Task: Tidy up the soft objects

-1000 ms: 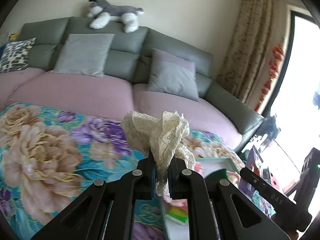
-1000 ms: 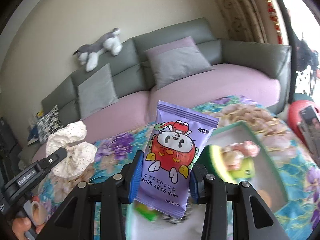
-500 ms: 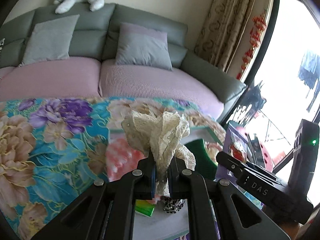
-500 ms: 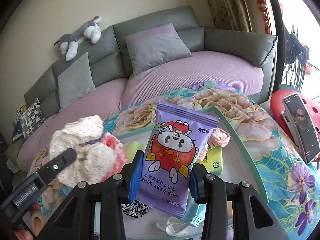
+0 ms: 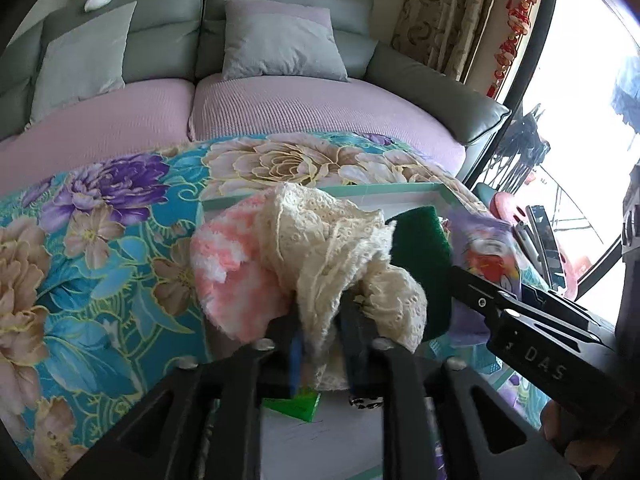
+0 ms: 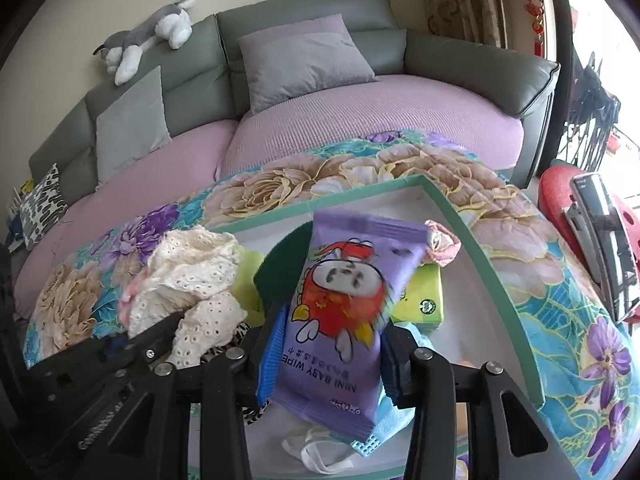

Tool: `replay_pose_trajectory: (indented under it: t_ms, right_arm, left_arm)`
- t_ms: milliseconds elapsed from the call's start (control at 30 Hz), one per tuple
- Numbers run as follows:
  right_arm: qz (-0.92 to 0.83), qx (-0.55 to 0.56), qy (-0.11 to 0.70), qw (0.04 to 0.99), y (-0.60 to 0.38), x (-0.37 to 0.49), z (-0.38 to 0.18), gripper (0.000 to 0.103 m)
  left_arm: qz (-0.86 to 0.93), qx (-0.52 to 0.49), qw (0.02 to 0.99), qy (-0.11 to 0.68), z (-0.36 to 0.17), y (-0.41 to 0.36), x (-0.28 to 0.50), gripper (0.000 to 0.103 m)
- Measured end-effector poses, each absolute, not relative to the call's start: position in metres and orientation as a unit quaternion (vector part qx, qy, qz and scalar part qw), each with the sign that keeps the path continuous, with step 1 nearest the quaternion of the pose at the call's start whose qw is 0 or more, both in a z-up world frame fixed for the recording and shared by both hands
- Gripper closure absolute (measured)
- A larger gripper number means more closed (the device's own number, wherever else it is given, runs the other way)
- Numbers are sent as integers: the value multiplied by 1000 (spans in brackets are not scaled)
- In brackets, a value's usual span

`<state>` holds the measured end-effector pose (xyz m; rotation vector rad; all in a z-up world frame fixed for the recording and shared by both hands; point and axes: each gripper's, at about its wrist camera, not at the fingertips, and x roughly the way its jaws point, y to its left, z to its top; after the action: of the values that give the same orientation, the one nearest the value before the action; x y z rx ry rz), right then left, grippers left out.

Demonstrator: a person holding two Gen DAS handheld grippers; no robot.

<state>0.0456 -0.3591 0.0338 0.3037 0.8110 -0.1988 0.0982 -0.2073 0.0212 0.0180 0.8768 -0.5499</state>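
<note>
Your left gripper (image 5: 320, 344) has its jaws nearly closed, pinching the cream lace cloth (image 5: 328, 252); the bundle stands up above the jaws, over the near-left part of the tray (image 6: 492, 280). Your right gripper (image 6: 326, 356) has its jaws spread about the pack's width, clamping the purple baby wipes pack (image 6: 344, 312) by its side edges, pack upright and blurred, over the tray's middle.

In the tray: a pink-white fluffy item (image 5: 236, 276) just left of the lace, a green sponge (image 5: 424, 256) behind it, a yellow-green tissue pack (image 6: 422, 294) and a pink fabric piece (image 6: 442, 242) behind the wipes, a light blue face mask (image 6: 384, 424) with white straps under the wipes.

The tray sits on a worktop with a floral cloth (image 5: 80, 264). Sofa (image 6: 360, 120) with grey cushions is beyond it, plush husky (image 6: 148, 34) on the backrest.
</note>
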Motion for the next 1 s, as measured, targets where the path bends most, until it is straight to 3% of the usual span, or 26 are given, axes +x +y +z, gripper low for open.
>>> replay_pose_trajectory:
  t_ms: [67,433,700,1000]
  right_arm:
    - [-97,146,395,902,-359,45,33,58]
    - [-76,169,383,905,-354,39,37,31]
    - [-69,147,381,910,-330,32,41,6]
    - [-75,118,401,905,-305,5,33,2]
  left_arm:
    - [-256,17,871,420,25,-203,97,52]
    - [-215,-3,896,388,52,-153,78,16]
    - [-145,-24,906,396,33,-109,67,6]
    - [-94,-33,904,416,13,-77,52,5]
